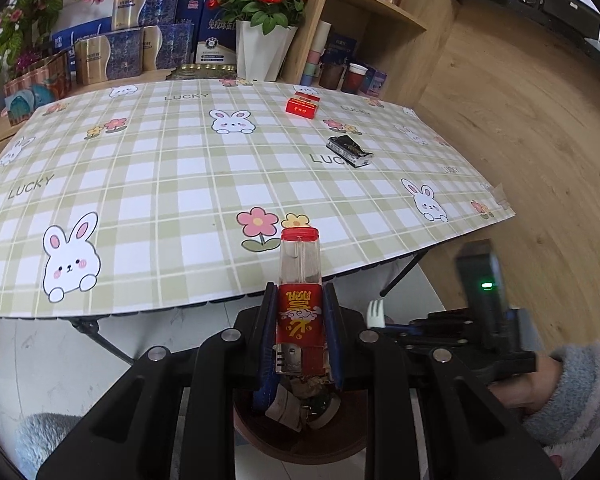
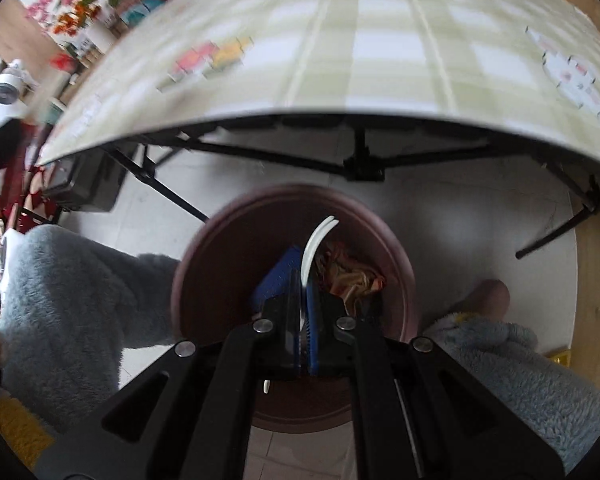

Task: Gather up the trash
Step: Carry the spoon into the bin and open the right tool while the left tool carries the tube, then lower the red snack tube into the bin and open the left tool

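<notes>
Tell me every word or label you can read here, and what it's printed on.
"LUCKY": repeated on the checked tablecloth.
Lighter in the left hand-held gripper: gold characters on its red label, too stylised to read.
Red pack: gold print, too small.
Black-and-white pack: unreadable.
Blue boxes behind the table: Chinese print, too small to read reliably.
Right wrist view: all blurred.

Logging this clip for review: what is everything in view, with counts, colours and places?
lighter: 1, clear with red label, in left gripper
plastic fork: 1, white, in right gripper above bin
trash bin: 1, brownish-red, on floor below table edge, paper scraps inside
red pack: 1, far side of table
dark wrapper: 1, black and silver, table's right part
table: 1, green checked rabbit cloth
left gripper: black, blue pads
right gripper: black, blue pads
</notes>
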A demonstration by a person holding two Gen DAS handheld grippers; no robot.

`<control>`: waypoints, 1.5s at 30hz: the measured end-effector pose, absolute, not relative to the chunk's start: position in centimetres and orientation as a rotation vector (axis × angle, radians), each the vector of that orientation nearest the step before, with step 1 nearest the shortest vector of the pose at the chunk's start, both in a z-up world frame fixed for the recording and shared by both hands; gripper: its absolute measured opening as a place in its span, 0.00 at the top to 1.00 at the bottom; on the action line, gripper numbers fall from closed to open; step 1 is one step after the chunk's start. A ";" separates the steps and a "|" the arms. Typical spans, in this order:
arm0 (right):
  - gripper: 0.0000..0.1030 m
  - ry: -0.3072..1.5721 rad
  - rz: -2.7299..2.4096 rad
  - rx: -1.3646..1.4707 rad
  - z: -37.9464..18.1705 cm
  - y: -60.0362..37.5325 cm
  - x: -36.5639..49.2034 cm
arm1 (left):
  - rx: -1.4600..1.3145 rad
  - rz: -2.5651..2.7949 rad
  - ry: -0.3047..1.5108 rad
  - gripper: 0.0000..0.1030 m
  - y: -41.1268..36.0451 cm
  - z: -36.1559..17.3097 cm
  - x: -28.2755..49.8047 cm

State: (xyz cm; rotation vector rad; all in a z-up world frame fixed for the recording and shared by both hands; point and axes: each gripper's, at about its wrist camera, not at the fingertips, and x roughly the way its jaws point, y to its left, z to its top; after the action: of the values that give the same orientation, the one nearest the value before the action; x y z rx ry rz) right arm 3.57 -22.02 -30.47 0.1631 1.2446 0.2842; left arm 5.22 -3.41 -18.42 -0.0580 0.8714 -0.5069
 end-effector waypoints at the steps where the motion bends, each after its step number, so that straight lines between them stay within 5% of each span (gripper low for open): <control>1: 0.93 1.260 0.280 0.171 -30.9 -21.9 4.0 | -0.060 -0.506 0.873 0.78 -3.2 -18.4 5.2; 6: 0.91 1.260 0.246 0.205 -31.5 -22.0 4.3 | -0.049 -0.504 0.866 0.78 -2.9 -18.3 4.8; 9: 0.73 1.228 0.243 0.242 -30.9 -22.9 4.0 | -0.054 -0.508 0.870 0.78 -2.8 -18.5 4.6; 13: 0.71 1.173 0.231 0.257 -28.8 -23.8 3.6 | -0.066 -0.512 0.880 0.78 -2.8 -18.9 4.5; 15: 0.58 1.121 0.226 0.260 -27.2 -24.3 3.1 | -0.068 -0.517 0.884 0.78 -2.8 -19.1 4.4; 17: 0.31 1.055 0.207 0.241 -25.3 -24.9 2.6 | -0.066 -0.524 0.893 0.78 -2.9 -19.3 4.3; 22: 0.11 0.931 0.148 0.198 -21.6 -26.2 1.8 | -0.045 -0.545 0.924 0.78 -3.5 -20.1 4.2; 42: 0.06 0.848 0.049 0.178 -19.5 -28.5 1.3 | 0.159 -0.655 1.120 0.78 -9.9 -26.2 4.9; 45: 0.06 0.845 0.046 0.182 -19.5 -28.6 1.1 | 0.158 -0.676 1.099 0.53 -10.1 -26.4 4.6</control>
State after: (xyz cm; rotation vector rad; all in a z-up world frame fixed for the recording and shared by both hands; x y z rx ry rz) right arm 1.14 -28.59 -19.53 0.1821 0.8446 0.0457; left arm 4.63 -10.12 -26.36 0.1581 1.0989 -0.6762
